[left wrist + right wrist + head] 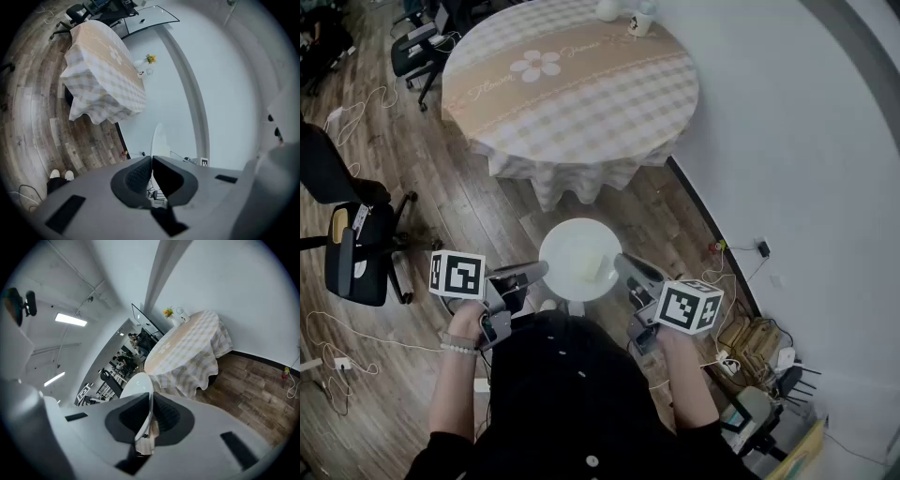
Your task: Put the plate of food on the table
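Observation:
A white round plate [579,259] with a pale piece of food [592,267] on it hangs level in front of my body, above the wooden floor. My left gripper [542,270] is shut on its left rim and my right gripper [620,262] is shut on its right rim. In the left gripper view the plate [156,140] shows edge-on, pinched between the dark pads [136,178]. The right gripper view shows the plate [139,385] rim clamped between the pads [164,414]. The round table [572,80] with a beige checked cloth stands ahead, apart from the plate.
At the table's far edge stand a white vase [608,9] and a small cup [641,22]. A white wall [787,141] runs along the right. Black office chairs [356,248] stand at the left, cables [356,117] lie on the floor, and bags [755,342] sit by the wall.

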Tool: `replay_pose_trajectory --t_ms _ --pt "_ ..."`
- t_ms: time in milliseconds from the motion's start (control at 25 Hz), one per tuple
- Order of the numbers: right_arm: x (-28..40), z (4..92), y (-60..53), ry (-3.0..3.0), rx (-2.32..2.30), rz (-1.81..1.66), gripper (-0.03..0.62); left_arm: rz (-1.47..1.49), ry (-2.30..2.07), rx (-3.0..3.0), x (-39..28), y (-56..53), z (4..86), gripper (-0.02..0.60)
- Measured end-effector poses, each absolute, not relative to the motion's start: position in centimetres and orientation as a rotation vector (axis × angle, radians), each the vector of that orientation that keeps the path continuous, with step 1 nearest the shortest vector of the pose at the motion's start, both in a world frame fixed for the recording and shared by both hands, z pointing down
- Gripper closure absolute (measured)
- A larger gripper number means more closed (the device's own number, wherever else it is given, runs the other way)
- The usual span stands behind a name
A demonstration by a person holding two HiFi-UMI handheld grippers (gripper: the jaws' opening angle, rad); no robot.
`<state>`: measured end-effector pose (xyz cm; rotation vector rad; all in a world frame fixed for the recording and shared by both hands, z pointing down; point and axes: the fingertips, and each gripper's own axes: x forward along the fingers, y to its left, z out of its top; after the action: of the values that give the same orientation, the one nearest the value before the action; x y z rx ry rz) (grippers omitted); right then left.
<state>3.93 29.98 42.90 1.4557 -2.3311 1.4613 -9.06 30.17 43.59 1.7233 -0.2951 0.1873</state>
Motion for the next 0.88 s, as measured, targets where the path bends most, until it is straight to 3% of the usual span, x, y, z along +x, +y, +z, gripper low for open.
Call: replay_pose_trajectory --t_ms 880 --pt "4.10 42.77 29.51 -2.332 1.479 1.474 0.580 0.145 -0.281 1.673 -8.67 30.26 43.03 0.574"
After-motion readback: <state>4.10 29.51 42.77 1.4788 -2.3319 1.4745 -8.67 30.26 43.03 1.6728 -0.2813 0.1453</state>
